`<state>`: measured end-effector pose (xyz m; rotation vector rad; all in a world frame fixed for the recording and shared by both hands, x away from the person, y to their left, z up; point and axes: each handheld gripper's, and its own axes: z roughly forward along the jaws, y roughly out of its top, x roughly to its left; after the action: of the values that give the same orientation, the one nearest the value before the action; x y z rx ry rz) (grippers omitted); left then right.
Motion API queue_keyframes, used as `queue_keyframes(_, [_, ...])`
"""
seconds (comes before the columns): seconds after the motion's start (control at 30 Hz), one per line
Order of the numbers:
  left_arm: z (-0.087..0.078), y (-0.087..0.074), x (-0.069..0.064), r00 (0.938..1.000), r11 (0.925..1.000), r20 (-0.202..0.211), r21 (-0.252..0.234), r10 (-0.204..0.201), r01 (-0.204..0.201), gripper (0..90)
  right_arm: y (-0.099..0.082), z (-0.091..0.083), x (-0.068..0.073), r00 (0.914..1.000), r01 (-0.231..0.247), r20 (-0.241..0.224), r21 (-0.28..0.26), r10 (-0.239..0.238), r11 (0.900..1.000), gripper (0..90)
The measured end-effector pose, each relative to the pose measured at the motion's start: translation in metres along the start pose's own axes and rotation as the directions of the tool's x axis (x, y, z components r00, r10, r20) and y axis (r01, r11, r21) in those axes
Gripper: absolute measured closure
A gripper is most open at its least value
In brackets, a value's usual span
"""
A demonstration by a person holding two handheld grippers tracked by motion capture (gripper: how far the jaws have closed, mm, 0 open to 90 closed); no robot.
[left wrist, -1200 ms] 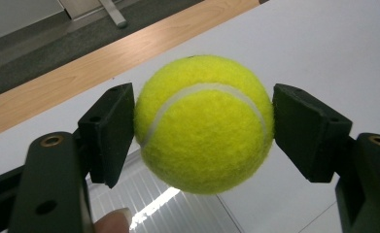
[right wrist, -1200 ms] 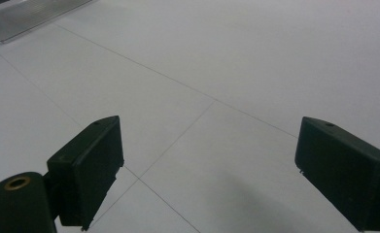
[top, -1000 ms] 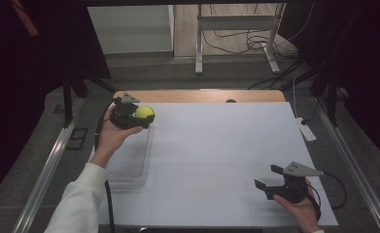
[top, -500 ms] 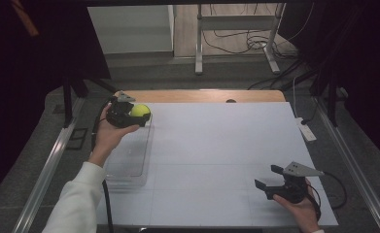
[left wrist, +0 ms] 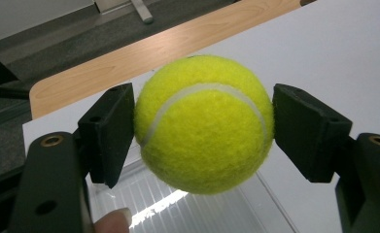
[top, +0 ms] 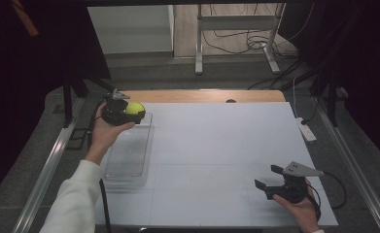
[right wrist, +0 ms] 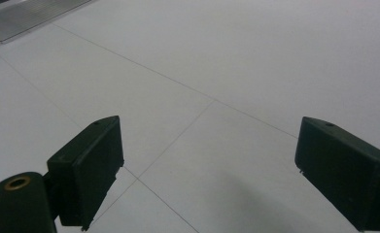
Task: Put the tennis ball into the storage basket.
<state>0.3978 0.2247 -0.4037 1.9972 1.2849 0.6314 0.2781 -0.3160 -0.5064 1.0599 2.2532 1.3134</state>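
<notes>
Now the left gripper (top: 140, 113) has drifted a little toward the far edge of the table (top: 216, 160) since a moment ago. The right gripper (top: 266, 178) hasn't budged, its jaws wide apart over bare tabletop. The tennis ball (left wrist: 204, 124), fuzzy yellow-green with a white seam, is clamped between the left jaws, above the far end of the clear tray (top: 127, 158).

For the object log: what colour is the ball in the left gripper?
Yellow-green tennis ball with a white seam, clearest in the left gripper view.
</notes>
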Motion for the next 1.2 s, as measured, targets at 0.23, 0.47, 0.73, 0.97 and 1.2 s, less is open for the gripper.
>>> queue_keyframes(0.23, [0.002, -0.001, 0.007, 0.9996, 0.9998, -0.021, 0.006, -0.02, 0.02, 27.2, 0.0, 0.0, 0.0, 1.0, 0.001, 0.0, 0.0, -0.001, 1.0, 10.5])
queue_keyframes(0.47, [0.004, -0.004, 0.014, 0.9988, 0.9992, -0.033, 0.016, -0.036, 0.037, 27.2, 0.0, 0.0, 0.0, 1.0, 0.0, 0.0, 0.0, 0.0, 1.0, 10.5])
queue_keyframes(0.73, [0.003, -0.007, 0.022, 0.9974, 0.9984, -0.049, 0.018, -0.053, 0.054, 27.2, 0.0, 0.0, 0.0, 1.0, 0.0, 0.001, 0.001, 0.0, 1.0, 10.5])
queue_keyframes(0.97, [0.002, -0.009, 0.028, 0.9958, 0.9973, -0.059, 0.014, -0.071, 0.072, 27.2, 0.0, 0.0, 0.0, 1.0, 0.0, 0.001, 0.002, 0.0, 1.0, 10.5])
queue_keyframes(1.2, [0.003, -0.011, 0.032, 0.9946, 0.9967, -0.069, 0.022, -0.077, 0.078, 27.2, 0.0, 0.0, 0.0, 1.0, 0.001, 0.001, 0.004, -0.001, 1.0, 10.5])
